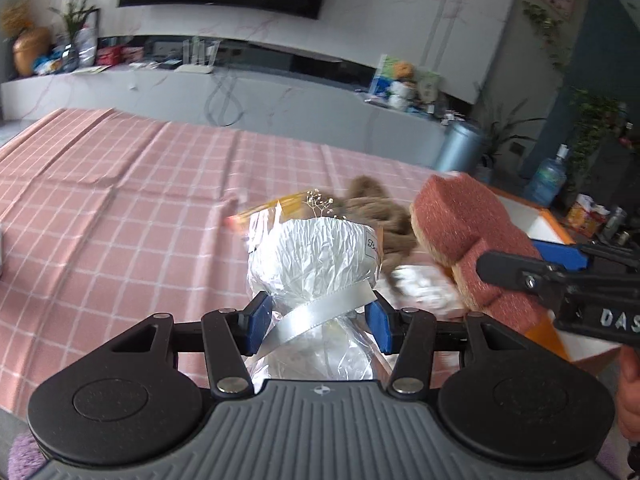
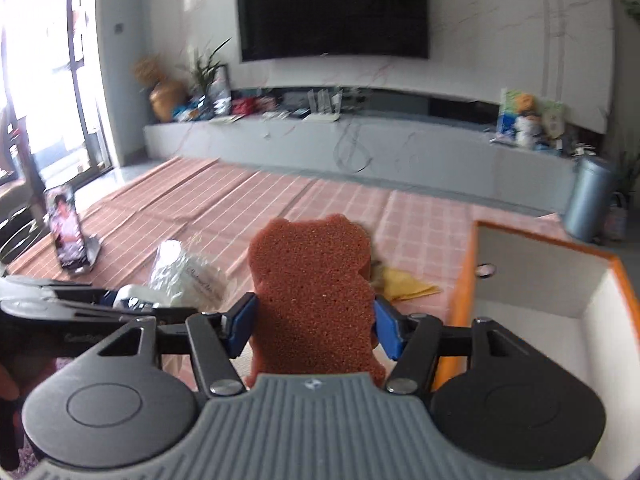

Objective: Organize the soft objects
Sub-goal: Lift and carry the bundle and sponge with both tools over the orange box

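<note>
The left gripper [image 1: 318, 322] was clamped on a foil-wrapped bouquet [image 1: 316, 248] at its ribbon-tied neck, lifted over the table. The right gripper [image 2: 314, 326] squeezed a reddish bear-shaped sponge [image 2: 312, 292] between its blue pads, holding it upright just right of the bouquet.

Under both lay a pink checked tablecloth [image 1: 120, 200], creased and mostly bare. At its right edge stood an orange-rimmed white box [image 2: 540, 280], open-topped, close beside the sponge. A grey bin [image 2: 590, 196] stood on the floor past the box. A brown fuzzy cloth [image 1: 376, 212] lay behind the bouquet, a yellow cloth [image 2: 404, 284] beside the box wall, and a phone on a stand [image 2: 66, 232] stood far left.
</note>
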A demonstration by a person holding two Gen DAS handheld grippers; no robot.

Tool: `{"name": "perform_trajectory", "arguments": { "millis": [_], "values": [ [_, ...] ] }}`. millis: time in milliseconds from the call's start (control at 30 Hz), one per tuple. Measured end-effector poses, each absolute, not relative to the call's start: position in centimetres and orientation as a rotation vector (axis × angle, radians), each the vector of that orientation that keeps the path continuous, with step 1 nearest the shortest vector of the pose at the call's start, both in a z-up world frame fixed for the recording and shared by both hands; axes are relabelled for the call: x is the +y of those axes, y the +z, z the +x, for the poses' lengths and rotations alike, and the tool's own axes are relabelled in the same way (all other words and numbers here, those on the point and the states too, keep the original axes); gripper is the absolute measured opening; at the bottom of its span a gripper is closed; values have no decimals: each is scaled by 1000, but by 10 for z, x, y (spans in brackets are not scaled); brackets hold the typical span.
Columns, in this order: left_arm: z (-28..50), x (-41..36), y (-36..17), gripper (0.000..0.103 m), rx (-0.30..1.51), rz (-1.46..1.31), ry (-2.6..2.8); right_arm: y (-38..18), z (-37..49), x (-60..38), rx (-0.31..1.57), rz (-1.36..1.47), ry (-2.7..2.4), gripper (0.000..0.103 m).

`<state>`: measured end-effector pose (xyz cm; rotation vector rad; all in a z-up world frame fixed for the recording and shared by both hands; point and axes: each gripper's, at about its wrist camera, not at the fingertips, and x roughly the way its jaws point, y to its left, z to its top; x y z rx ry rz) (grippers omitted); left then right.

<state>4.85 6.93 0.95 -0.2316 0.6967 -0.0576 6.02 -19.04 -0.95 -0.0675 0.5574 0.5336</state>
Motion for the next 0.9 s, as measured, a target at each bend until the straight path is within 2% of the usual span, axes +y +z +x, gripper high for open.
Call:
{"name": "perform_trajectory", "arguments": {
  "millis": [233,433,667,900],
  "values": [
    [62,5,40,58,658,-183,-252,15,44,-263,503,-37,367,61],
    [93,-56,54,58,676,-171,-426,9,40,-325,568,-63,221,61],
    [127,-131,30,58,800,-74,-532,-18,58,-368,718,-142,165,61],
    [142,-161,5,59,906,52,-508,-32,88,-369,798,-255,239,61]
  ]
}}
